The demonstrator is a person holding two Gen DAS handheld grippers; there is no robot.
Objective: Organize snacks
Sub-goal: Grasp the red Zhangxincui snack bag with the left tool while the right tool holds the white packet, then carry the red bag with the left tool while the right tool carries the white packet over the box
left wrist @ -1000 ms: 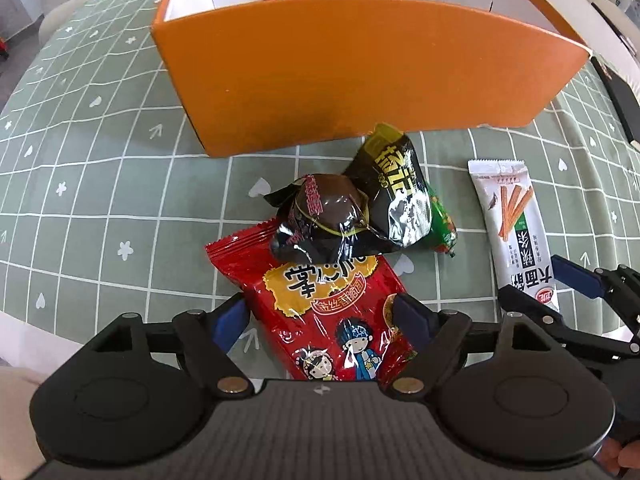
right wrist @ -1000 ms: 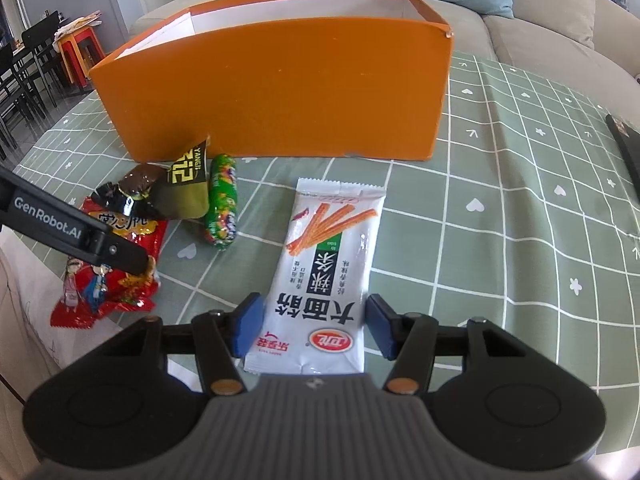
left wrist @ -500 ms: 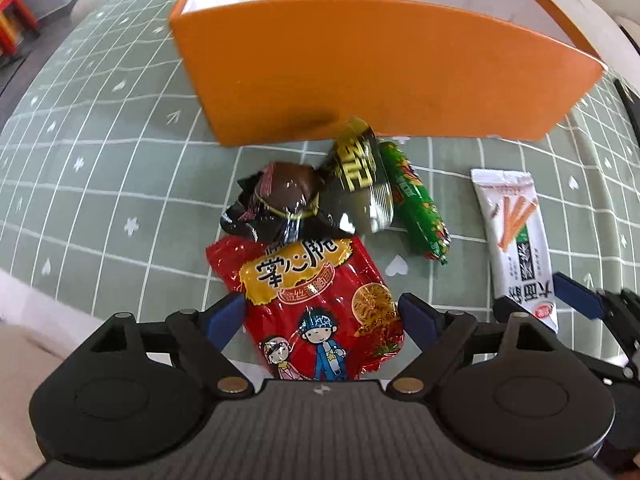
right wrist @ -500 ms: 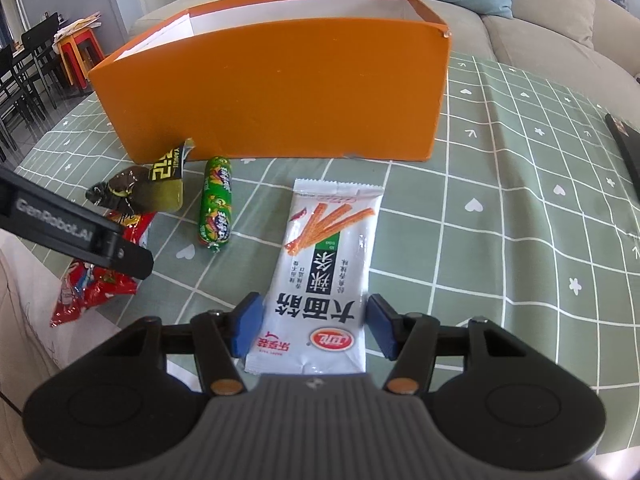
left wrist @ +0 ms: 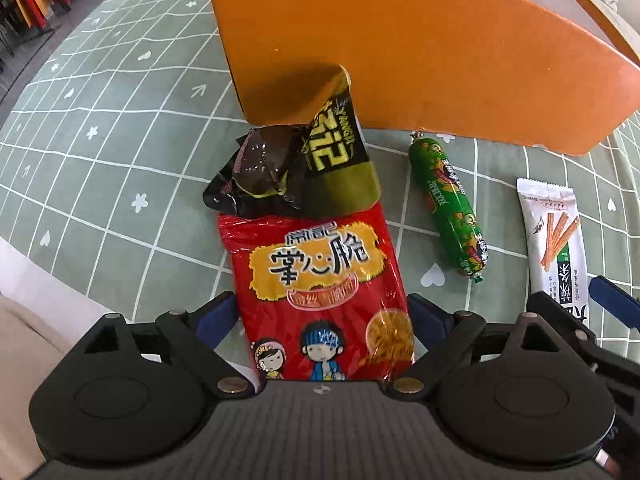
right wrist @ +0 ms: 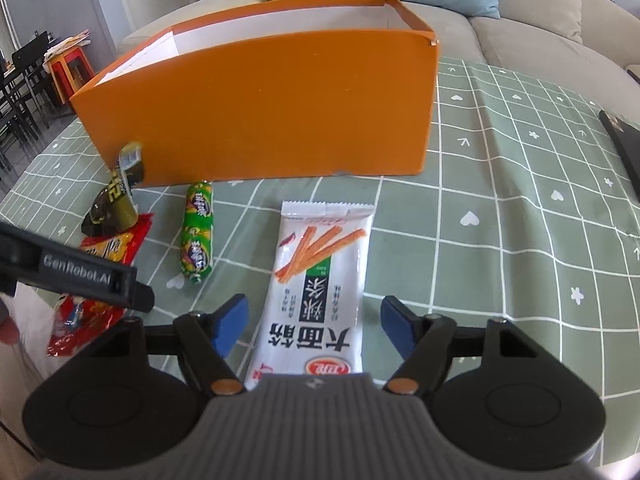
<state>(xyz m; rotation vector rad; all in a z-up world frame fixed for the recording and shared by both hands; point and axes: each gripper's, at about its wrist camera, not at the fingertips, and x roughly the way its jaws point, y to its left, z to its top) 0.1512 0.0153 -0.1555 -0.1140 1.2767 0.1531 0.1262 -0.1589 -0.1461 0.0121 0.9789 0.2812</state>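
A red snack bag (left wrist: 320, 280) lies flat on the green checked tablecloth (left wrist: 120, 160). Its lower half sits between the fingers of my left gripper (left wrist: 322, 318), whose jaws are opening; the pads stand just off its edges. A white stick-snack packet (right wrist: 320, 272) lies between the fingers of my right gripper (right wrist: 316, 322). Those jaws are opening too, with clear gaps on both sides. A dark brown packet (left wrist: 260, 168) and an olive-black packet (left wrist: 340, 160) rest at the red bag's far end. A green sausage (left wrist: 448, 208) lies between the two bags. The orange box (right wrist: 260, 108) stands behind.
The box's tall front wall (left wrist: 400, 52) rises close behind the snacks. A sofa with cushions (right wrist: 520, 20) lies beyond the table, and a dark flat object (right wrist: 624, 140) sits at the right edge. The table's near edge drops off on the left (left wrist: 24, 320).
My left gripper sank over the red bag and its jaws widened. The red bag and the dark packets shifted left, away from the sausage. My right jaws spread off the white packet.
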